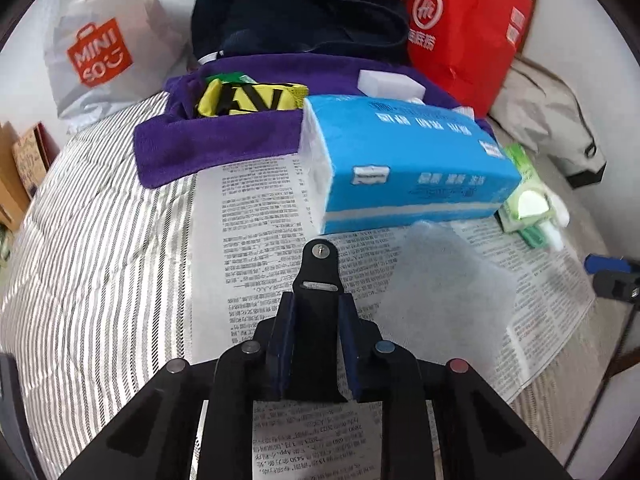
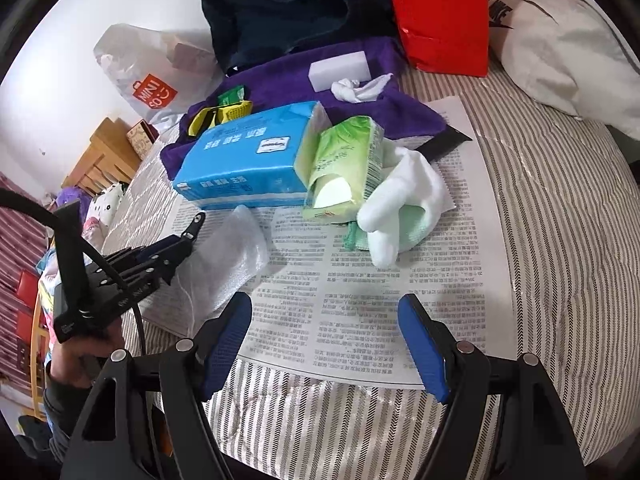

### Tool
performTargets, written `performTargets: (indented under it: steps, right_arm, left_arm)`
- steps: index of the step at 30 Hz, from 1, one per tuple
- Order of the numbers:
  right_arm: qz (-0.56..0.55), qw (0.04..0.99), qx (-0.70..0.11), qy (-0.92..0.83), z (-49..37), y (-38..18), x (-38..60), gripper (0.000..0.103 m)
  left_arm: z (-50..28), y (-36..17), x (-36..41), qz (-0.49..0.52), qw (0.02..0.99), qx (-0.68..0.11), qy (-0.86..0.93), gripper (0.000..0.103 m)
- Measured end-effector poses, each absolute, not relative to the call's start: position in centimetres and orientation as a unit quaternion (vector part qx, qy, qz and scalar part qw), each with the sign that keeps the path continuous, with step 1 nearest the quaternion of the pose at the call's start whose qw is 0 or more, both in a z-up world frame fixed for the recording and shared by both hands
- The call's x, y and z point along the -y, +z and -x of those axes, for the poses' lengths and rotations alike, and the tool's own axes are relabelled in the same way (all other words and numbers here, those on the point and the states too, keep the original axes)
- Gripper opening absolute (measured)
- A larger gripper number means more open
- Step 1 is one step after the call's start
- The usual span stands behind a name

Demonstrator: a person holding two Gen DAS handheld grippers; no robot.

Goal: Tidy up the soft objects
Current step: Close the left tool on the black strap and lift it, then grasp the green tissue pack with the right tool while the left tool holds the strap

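Note:
A blue tissue pack (image 1: pixel 404 160) (image 2: pixel 248 156) lies on a newspaper (image 1: pixel 256 240) (image 2: pixel 360 304) spread on a striped bed. A green tissue pack (image 2: pixel 340 168) (image 1: pixel 524 196) and a white glove (image 2: pixel 400 204) lie to its right. A clear bubble-wrap piece (image 1: pixel 444 280) (image 2: pixel 224 260) lies in front of the blue pack. My left gripper (image 1: pixel 316 344) is shut on a black flat tool (image 1: pixel 318 276), left of the bubble wrap; it shows in the right wrist view (image 2: pixel 176 256). My right gripper (image 2: pixel 324 340) is open and empty above the newspaper's near edge.
A purple towel (image 1: pixel 216 144) (image 2: pixel 288 88) behind holds a yellow-black pouch (image 1: pixel 248 98), a white sponge block (image 2: pixel 340 68) and a crumpled tissue (image 2: pixel 356 88). A red bag (image 1: pixel 460 32), a dark garment (image 1: pixel 296 8), a Miniso bag (image 1: pixel 100 48) and a pillow (image 2: pixel 560 52) stand at the back.

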State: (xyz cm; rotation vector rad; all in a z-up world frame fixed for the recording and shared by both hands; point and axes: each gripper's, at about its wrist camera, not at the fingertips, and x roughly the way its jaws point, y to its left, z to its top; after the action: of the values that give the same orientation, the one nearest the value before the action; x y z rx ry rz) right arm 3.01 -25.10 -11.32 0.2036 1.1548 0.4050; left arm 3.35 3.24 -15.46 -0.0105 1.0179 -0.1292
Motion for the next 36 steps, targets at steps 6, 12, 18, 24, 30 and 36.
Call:
performTargets:
  steps: [6, 12, 18, 24, 30, 36]
  right_arm:
    - [-0.096, 0.820, -0.534, 0.181, -3.7, -10.9, 25.8, 0.075]
    - [-0.096, 0.829, -0.523, 0.172, -5.5, -10.6, 26.5, 0.075]
    - [-0.092, 0.835, -0.516, 0.169, -8.0, -10.8, 26.2, 0.075]
    - [-0.068, 0.847, -0.488, 0.201, -9.2, -9.9, 24.5, 0.075]
    - [0.008, 0.845, -0.494, 0.203, -10.4, -11.3, 21.3, 0.074]
    - [0.087, 0.843, -0.498, 0.183, -11.0, -13.6, 18.8, 0.074]
  left_arm:
    - [-2.8, -14.2, -4.3, 0.019, 0.877, -0.477, -0.055, 0.020]
    - [-2.2, -13.4, -5.7, 0.031, 0.880, -0.473, -0.045, 0.020]
    - [-2.3, -13.2, -7.2, 0.043, 0.879, -0.474, -0.031, 0.020]
    - [-2.6, -13.4, -7.6, 0.049, 0.878, -0.476, -0.029, 0.021]
    - [-2.8, -13.7, -8.1, 0.060, 0.875, -0.480, -0.032, 0.021]
    - [-3.0, -13.8, -8.5, 0.071, 0.873, -0.481, -0.033, 0.021]
